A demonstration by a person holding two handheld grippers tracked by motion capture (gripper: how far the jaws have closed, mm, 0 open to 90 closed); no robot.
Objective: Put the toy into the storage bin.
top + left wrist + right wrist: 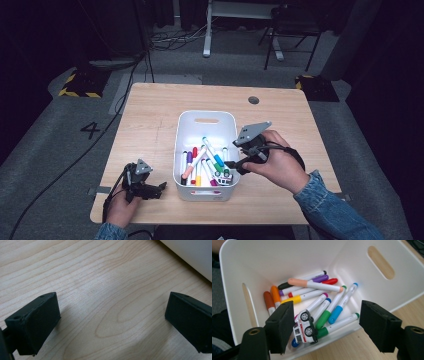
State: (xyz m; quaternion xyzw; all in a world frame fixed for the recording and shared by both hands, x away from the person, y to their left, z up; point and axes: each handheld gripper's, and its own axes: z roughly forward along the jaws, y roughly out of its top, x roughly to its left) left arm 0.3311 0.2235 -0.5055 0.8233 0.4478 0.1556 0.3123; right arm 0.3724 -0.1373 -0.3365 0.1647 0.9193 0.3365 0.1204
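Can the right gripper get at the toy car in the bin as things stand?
Probably yes. The right gripper hangs open over the white bin's open top, and the toy car lies on its side atop the markers with nothing covering it, though the near wall stands close.

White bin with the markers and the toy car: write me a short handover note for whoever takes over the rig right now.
Right tongs: open, nothing between them, at the right rim of the white bin.
Left tongs: open, empty, over bare table left of the bin.
In the bin: a heap of coloured markers and a toy car lying on its side against the near wall.
Done: markers and car are in the bin.
Left: nothing else shows on the table to pack; check before ending.
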